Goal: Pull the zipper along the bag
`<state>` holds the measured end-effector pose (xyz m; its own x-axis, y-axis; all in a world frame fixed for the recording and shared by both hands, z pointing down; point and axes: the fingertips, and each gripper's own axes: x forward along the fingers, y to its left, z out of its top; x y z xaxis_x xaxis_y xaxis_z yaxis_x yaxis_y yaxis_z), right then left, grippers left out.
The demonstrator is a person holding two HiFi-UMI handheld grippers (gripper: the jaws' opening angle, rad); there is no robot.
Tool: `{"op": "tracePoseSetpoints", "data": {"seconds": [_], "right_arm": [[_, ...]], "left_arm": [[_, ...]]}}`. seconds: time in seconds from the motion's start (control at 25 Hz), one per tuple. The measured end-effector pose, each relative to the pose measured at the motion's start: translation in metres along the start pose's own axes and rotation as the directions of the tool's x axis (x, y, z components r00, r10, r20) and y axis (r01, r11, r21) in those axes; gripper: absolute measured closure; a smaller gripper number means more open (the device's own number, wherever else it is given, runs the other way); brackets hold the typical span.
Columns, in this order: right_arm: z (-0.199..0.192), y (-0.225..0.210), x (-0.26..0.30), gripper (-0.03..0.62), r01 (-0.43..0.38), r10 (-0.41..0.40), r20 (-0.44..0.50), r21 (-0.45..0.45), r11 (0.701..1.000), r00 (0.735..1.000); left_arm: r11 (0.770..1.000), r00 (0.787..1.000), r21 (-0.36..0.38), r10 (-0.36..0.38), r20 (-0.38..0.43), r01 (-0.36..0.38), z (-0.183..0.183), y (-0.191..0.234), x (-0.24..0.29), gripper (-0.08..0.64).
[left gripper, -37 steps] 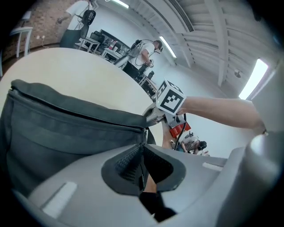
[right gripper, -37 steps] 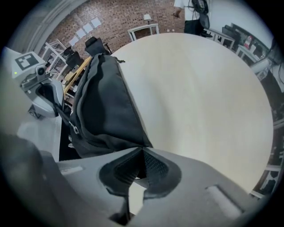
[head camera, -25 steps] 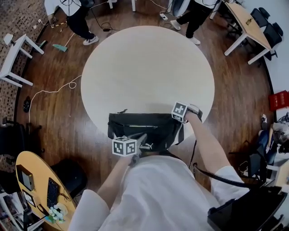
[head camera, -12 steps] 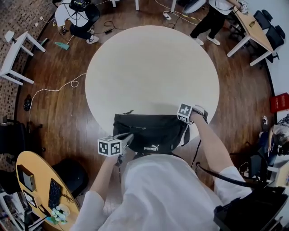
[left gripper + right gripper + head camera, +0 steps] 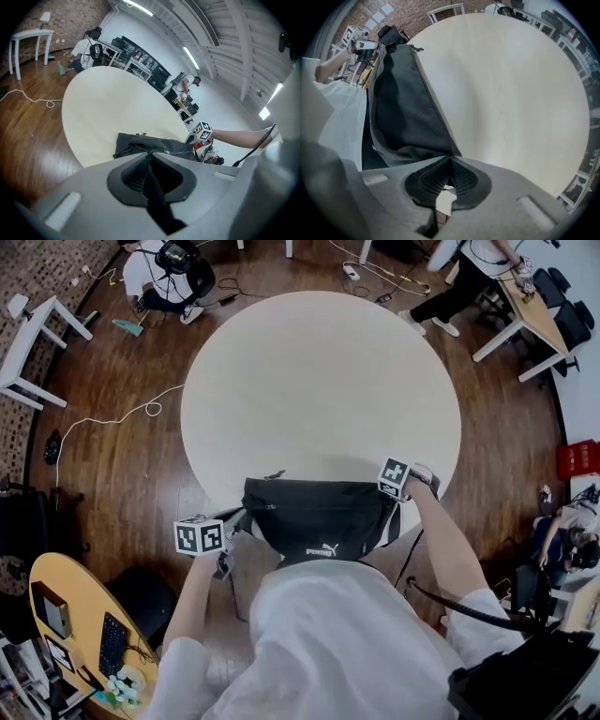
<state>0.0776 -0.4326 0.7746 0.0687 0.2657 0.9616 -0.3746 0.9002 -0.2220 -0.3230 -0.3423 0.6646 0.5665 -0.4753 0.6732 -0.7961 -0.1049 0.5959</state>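
A black bag [image 5: 319, 519] lies at the near edge of the round table [image 5: 319, 381], its printed side hanging toward me. My left gripper [image 5: 232, 521] sits at the bag's left end. In the left gripper view its jaws [image 5: 150, 157] are shut on a thin black pull strip [image 5: 157, 197], with the bag [image 5: 159, 146] just beyond them. My right gripper [image 5: 386, 495] is shut on the bag's right end. In the right gripper view the bag's fabric [image 5: 403, 103] runs straight into that gripper [image 5: 450, 161].
The bag's strap hangs off the table edge toward my body. People stand and crouch beyond the table [image 5: 169, 263]. A white side table [image 5: 33, 343] is far left, a yellow desk [image 5: 66, 615] with a keyboard near left, and a cable [image 5: 112, 423] on the wood floor.
My left gripper has travelled left along the bag's front, from about its middle to its left end. The right gripper has kept its hold on the right end.
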Motion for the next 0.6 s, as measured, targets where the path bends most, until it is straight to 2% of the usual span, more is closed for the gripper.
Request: {"op": "tracePoseSetpoints", "data": {"seconds": [0.12,0.2,0.28,0.4,0.6], "right_arm": [[-0.003,0.0,0.001,0.601,-0.003,0.003,-0.006,0.019,1.0,1.0],[-0.003,0.0,0.001,0.601,-0.001,0.002,-0.011,0.029,1.0,1.0],[-0.001,-0.001,0.001,0.601,0.003,-0.002,-0.013,0.036,0.999,1.0],[-0.001,0.0,0.001,0.601,0.016,-0.015,-0.018,0.042,0.999,1.0],[0.002,0.0,-0.002,0.601,0.07,-0.068,-0.042,0.054,0.996,0.997]], "left_arm": [[0.998,0.998,-0.012,0.062,0.01,-0.062,0.007,0.02,-0.005,0.518],[0.995,0.995,0.006,0.098,0.006,-0.098,0.009,0.033,-0.005,0.518],[0.988,0.989,0.046,0.145,-0.008,-0.145,0.01,0.047,0.0,0.518],[0.968,0.977,0.143,0.21,-0.029,-0.204,0.01,0.066,0.013,0.518],[0.942,0.967,0.228,0.254,-0.008,-0.246,0.028,0.083,0.032,0.518]]}}
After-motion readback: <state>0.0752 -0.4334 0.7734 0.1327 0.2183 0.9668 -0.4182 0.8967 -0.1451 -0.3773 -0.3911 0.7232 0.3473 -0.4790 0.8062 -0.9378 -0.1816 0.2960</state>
